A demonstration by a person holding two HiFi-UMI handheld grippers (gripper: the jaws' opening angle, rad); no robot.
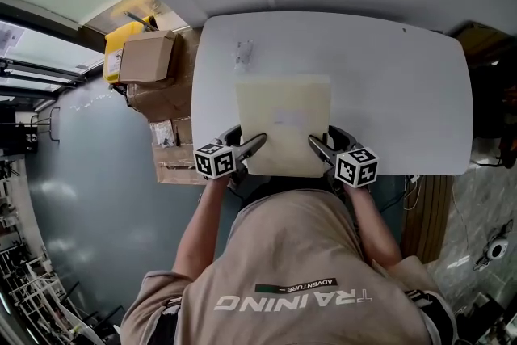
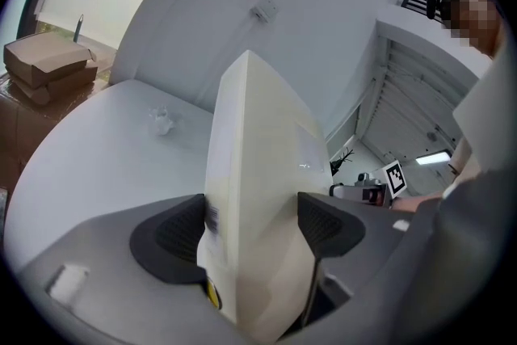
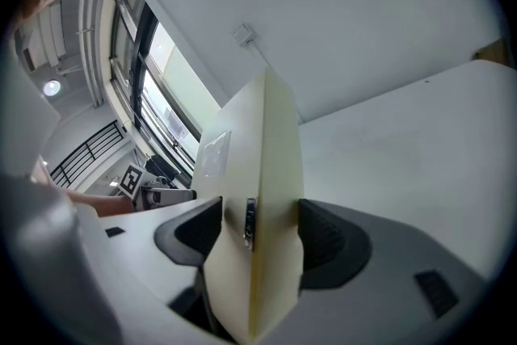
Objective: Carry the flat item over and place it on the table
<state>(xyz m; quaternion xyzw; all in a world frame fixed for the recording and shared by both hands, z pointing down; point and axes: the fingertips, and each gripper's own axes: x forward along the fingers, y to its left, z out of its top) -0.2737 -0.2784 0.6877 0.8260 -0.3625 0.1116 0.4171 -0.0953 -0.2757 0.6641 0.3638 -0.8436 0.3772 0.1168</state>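
A flat cream-coloured box [image 1: 283, 124] is held level over the near edge of the white table [image 1: 388, 85]. My left gripper [image 1: 257, 143] is shut on its near left corner, and my right gripper [image 1: 313, 141] is shut on its near right corner. In the left gripper view the flat box [image 2: 254, 198] stands edge-on between the dark pads [image 2: 179, 234], a barcode label against the left pad. In the right gripper view the flat box [image 3: 262, 198] fills the gap between the pads [image 3: 323, 238]. I cannot tell whether its underside touches the tabletop.
A small crumpled white scrap [image 1: 243, 54] lies on the table beyond the box; the scrap [image 2: 163, 122] also shows in the left gripper view. Cardboard boxes [image 1: 145, 56] and a yellow container [image 1: 121, 44] are stacked on the floor left of the table. A wall runs behind the table.
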